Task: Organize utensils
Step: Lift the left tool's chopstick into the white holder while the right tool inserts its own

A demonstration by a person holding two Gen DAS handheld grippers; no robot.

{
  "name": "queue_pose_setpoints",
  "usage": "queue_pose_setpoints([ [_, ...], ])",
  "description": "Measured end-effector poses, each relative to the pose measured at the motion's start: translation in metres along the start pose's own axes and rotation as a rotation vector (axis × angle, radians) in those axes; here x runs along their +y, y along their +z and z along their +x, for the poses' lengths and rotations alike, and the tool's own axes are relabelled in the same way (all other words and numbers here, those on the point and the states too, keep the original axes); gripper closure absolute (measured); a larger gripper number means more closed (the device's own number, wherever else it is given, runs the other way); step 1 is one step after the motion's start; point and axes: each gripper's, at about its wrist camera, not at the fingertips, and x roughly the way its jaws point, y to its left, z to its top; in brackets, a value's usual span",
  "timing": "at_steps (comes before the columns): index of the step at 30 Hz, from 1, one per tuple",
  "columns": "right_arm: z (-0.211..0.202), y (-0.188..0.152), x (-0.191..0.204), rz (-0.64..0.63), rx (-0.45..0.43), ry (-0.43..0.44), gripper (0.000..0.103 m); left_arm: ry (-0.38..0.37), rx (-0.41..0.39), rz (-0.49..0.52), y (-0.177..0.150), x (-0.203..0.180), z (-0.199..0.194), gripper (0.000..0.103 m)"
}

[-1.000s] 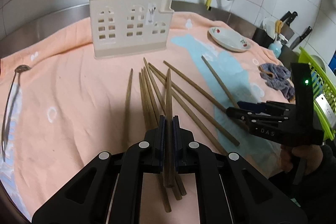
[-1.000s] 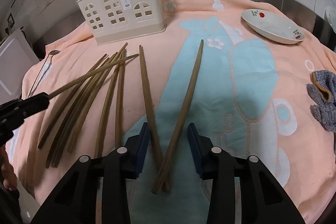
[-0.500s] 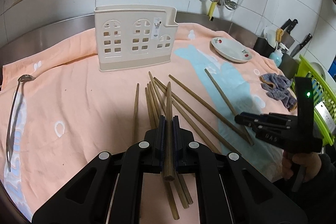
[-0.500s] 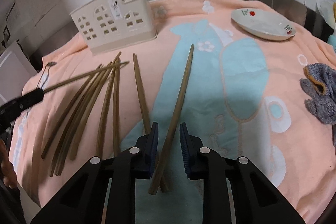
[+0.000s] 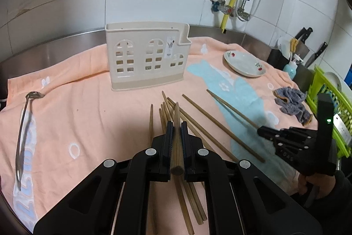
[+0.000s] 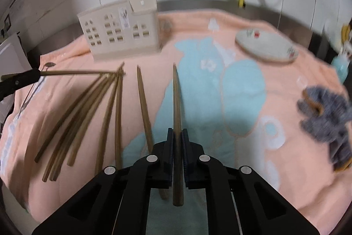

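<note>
chopstick (image 5: 176,131) clamped in left gripper (image 5: 176,136), another (image 6: 177,116) seemingly in right gripper (image 6: 176,142).

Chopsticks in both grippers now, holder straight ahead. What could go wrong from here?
1. Each gripper pinches one chopstick near its thick end: left gripper on its chopstick, right gripper on its chopstick. The long free tips could swing or slip during the carry.
2. The utensil holder stands loose on the towel; a tip striking its wall might push or tip it.
3. The right wrist view is motion-blurred, so aim may suffer.
</note>
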Motion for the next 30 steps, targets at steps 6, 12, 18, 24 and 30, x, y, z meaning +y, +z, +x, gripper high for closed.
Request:
queue_pose_setpoints([
  [6,-0.032,0.034,0.002,-0.068,-0.12,0.011,0.096,0.004,-0.018,-0.023,0.012,0.009,-0.007,0.097],
  [12,-0.052,0.087,0.004,-0.142,-0.191,0.071,0.096,0.018,-0.055,0.004,0.043,0.011,-0.018,0.098],
  [18,-0.066,0.148,0.006,-0.218,-0.215,0.116,0.096,0.035,-0.081,0.033,0.075,0.011,-0.025,0.098],
  [24,-0.077,0.201,0.01,-0.252,-0.206,0.184,0.096,0.058,-0.112,0.066,0.109,0.01,-0.035,0.098],
  [30,-0.073,0.23,0.022,-0.293,-0.203,0.198,0.096,0.102,-0.21,0.118,0.155,0.003,-0.058,0.098],
])
